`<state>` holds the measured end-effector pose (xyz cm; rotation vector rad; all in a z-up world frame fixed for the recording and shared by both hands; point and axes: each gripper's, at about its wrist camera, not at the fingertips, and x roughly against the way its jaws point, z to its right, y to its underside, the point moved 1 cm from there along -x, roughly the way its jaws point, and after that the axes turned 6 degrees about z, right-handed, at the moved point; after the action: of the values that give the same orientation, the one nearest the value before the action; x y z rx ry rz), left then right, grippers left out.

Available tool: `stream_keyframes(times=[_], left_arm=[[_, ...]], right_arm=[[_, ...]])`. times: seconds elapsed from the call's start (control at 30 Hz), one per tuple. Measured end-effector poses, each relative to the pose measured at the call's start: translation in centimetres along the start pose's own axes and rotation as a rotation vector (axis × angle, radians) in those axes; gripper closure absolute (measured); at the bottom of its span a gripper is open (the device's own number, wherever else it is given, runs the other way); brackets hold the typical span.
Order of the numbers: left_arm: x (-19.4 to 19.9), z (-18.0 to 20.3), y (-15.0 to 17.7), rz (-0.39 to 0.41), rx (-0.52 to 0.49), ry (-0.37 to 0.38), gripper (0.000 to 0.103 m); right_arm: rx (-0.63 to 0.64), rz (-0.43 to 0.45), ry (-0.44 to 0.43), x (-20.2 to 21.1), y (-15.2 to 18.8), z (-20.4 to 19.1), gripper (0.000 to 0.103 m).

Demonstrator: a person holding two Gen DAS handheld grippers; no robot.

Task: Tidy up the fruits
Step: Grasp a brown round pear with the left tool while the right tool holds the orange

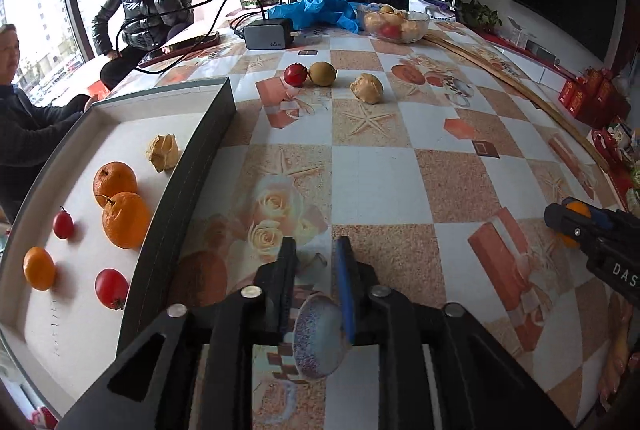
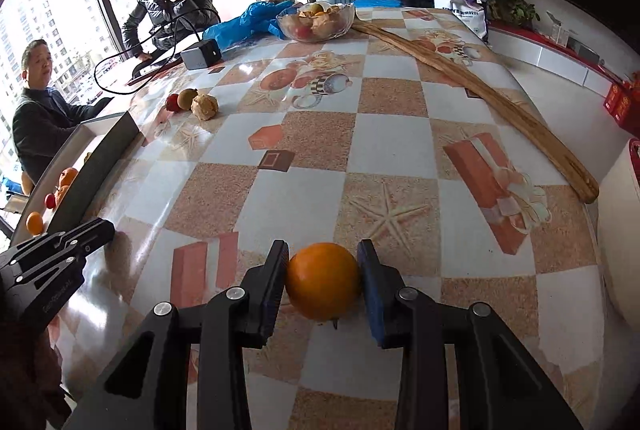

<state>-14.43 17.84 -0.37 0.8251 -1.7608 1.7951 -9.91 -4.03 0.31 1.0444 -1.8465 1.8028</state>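
Left wrist view shows the left gripper (image 1: 316, 270) over the counter (image 1: 380, 165), its jaws narrowed with nothing gripped between the tips; the purple rounded shape (image 1: 318, 334) low between the fingers cannot be identified. Beside it stands a shallow tray (image 1: 192, 165) holding six fruits: two large oranges (image 1: 120, 205), one small orange (image 1: 39, 268), two red fruits (image 1: 111, 288), the smaller one (image 1: 63, 224) nearer the oranges, and one pale wrinkled fruit (image 1: 162, 151). Farther off on the counter three loose fruits sit in a row: a red one (image 1: 295, 75) touching a brownish-green one (image 1: 322, 73), and a tan lumpy one (image 1: 367, 88) just apart. A glass bowl (image 1: 394, 21) of more fruit stands at the far edge near a blue plastic bag (image 1: 316, 7) and a charger (image 1: 267, 33). Right wrist view shows the right gripper (image 2: 323, 274) clamped on one orange (image 2: 322, 280) above the counter, both pads pressing its sides. Two people sit beyond the tray.
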Motion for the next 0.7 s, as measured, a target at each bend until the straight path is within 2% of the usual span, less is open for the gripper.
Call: stream_keyframes(times=[0.03, 0.07, 0.23, 0.4, 0.53, 0.7], left_arm=[[0.0, -0.3, -0.4, 0.003, 0.019, -0.004, 0.044], [0.1, -0.6, -0.9, 0.014, 0.037, -0.006, 0.04], [-1.5, 0.2, -5.2, 0.008, 0.028, 0.014, 0.04], [-6.2, 2.0, -9.7, -0.035, 0.047, 0.022, 0.04], [-10.1, 3.4, -10.9, -0.081, 0.032, -0.02, 0.04], [-12.2, 4.3, -11.9, -0.06, 0.046, -0.025, 0.04]], right_arm=[[0.003, 0.006, 0.005, 0.2, 0.2, 0.0, 0.066], [0.004, 0.012, 0.007, 0.3, 0.3, 0.0, 0.066], [0.002, 0.027, 0.008, 0.5, 0.6, 0.1, 0.066], [-0.031, 0.032, -0.024, 0.5, 0.6, 0.8, 0.066], [-0.042, 0.035, -0.034, 0.6, 0.7, 0.8, 0.066], [-0.064, 0.039, -0.053, 0.7, 0.8, 1.1, 0.066]])
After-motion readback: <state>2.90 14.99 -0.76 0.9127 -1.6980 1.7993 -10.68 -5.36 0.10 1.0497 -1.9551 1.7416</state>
